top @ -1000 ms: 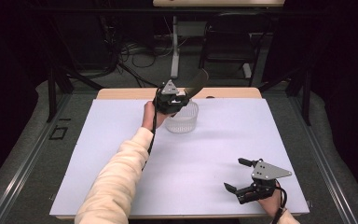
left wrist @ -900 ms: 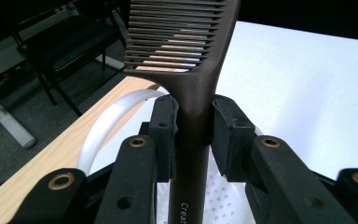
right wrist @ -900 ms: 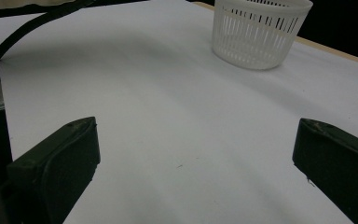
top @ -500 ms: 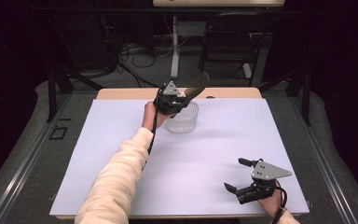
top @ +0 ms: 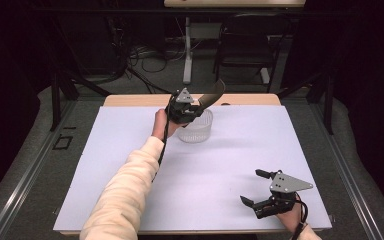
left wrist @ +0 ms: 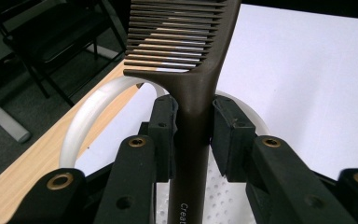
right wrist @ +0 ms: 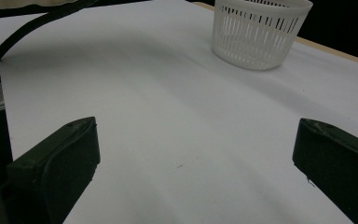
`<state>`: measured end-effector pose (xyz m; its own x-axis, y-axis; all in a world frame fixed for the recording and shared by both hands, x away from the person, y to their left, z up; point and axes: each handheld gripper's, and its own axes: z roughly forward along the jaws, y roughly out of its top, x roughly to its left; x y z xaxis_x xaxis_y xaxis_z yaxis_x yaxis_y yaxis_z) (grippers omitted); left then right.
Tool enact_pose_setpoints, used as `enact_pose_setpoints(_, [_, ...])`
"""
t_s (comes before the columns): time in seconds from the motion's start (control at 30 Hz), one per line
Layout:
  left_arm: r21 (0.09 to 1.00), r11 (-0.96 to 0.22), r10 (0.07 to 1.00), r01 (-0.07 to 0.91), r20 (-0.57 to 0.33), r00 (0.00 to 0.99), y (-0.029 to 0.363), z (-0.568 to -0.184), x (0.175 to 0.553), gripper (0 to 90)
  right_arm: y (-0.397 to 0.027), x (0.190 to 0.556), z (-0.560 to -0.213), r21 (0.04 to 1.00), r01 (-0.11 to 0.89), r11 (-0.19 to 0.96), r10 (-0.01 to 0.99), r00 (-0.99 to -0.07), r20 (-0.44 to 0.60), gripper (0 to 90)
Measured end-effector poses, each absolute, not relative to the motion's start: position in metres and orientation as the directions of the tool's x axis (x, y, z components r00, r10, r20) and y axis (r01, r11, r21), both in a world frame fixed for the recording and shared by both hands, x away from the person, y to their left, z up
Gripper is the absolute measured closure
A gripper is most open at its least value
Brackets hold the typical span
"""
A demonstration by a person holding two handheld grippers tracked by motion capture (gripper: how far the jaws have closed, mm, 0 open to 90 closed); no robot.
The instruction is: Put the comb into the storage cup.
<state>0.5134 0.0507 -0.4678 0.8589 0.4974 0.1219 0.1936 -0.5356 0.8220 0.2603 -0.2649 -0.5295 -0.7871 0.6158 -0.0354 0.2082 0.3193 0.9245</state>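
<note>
The left gripper (top: pixel 192 107) clamps its 2 jaws on a brown comb (left wrist: pixel 191 93) above the white basket (top: pixel 196 127) at the bench's far edge, seemingly ready to lower and release, while the right gripper (top: pixel 260 192) rests wide, empty.

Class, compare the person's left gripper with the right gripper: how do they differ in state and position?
The left gripper is shut on the handle of a dark brown plastic comb; the right gripper stands wide open with nothing between its jaws. The left is raised over the white slotted plastic basket at the table's far edge; the right sits low near the near edge. Both are black two-jaw tools.
</note>
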Motion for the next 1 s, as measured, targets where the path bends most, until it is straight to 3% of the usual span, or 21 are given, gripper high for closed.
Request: enact_pose_setpoints(1.0, [0.791, -0.579, 0.475, 0.196, 0.132, 0.87, 0.044, -0.4751, 0.5162, 71.0, -0.2652, 0.2604, -0.5294, 0.924, 0.211, 0.319, 0.616, -0.787, -0.032, 0.3])
